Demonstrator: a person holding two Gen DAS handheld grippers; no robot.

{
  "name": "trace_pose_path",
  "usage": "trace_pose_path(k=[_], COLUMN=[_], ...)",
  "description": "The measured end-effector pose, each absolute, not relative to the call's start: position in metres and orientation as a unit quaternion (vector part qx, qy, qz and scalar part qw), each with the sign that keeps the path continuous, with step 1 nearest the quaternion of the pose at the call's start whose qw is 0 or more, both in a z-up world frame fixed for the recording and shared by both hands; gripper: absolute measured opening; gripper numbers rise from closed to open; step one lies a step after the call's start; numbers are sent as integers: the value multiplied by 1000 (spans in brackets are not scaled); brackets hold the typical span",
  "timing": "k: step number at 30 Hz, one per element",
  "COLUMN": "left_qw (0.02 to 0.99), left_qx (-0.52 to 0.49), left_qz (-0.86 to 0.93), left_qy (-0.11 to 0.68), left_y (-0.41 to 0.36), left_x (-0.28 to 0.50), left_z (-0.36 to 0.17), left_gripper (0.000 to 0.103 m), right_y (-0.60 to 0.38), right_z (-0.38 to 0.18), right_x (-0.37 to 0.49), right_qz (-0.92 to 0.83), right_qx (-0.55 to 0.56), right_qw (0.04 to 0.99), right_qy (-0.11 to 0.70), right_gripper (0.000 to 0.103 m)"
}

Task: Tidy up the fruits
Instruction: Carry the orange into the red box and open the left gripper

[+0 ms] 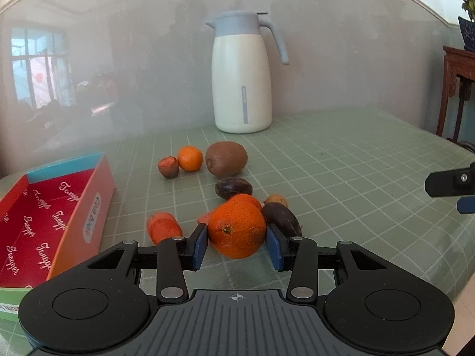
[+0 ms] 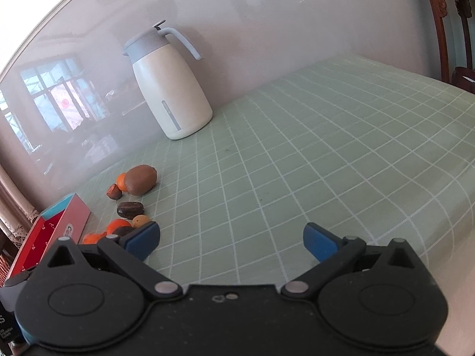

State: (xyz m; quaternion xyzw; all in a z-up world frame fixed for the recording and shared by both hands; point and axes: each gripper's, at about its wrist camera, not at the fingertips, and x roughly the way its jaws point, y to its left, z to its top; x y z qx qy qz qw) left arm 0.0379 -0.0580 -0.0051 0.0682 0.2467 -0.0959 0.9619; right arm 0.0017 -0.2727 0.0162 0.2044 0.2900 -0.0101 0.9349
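My left gripper (image 1: 237, 233) is shut on a large orange (image 1: 236, 225), one blue pad against each side of it, low over the green checked tablecloth (image 1: 341, 178). More fruit lies behind it: a kiwi (image 1: 226, 158), a small orange (image 1: 190, 158), a reddish-brown fruit (image 1: 168, 166), two dark fruits (image 1: 233, 188), and an orange-red piece (image 1: 164, 227). An open red box (image 1: 44, 222) stands to the left. My right gripper (image 2: 231, 227) is open over bare cloth, right of the fruit pile, with nothing between its fingers.
A white jug with a grey-blue lid (image 1: 242, 74) stands at the back against the glossy wall. The red box (image 2: 68, 222) and the kiwi (image 2: 140, 179) show at the left in the right wrist view. A dark wooden stand (image 1: 457, 89) is beyond the table's right edge.
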Motion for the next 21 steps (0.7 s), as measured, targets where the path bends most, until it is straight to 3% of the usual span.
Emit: trace_pose_path(k=[10,21], left_qw=[982,957], left_qx=[10,-37], left_qz=[15,148], left_qy=[187,248], left_y=[16,110], left_x=[29,47], left_z=[29,15], left_gripper=[43,43], right_y=[-253,-203], right_z=[18,19], right_x=[10,28], right_qz=[0,34], right_qx=[189,155], right_qw=[937,938], right_qy=[294,309], right_gripper=[103,103])
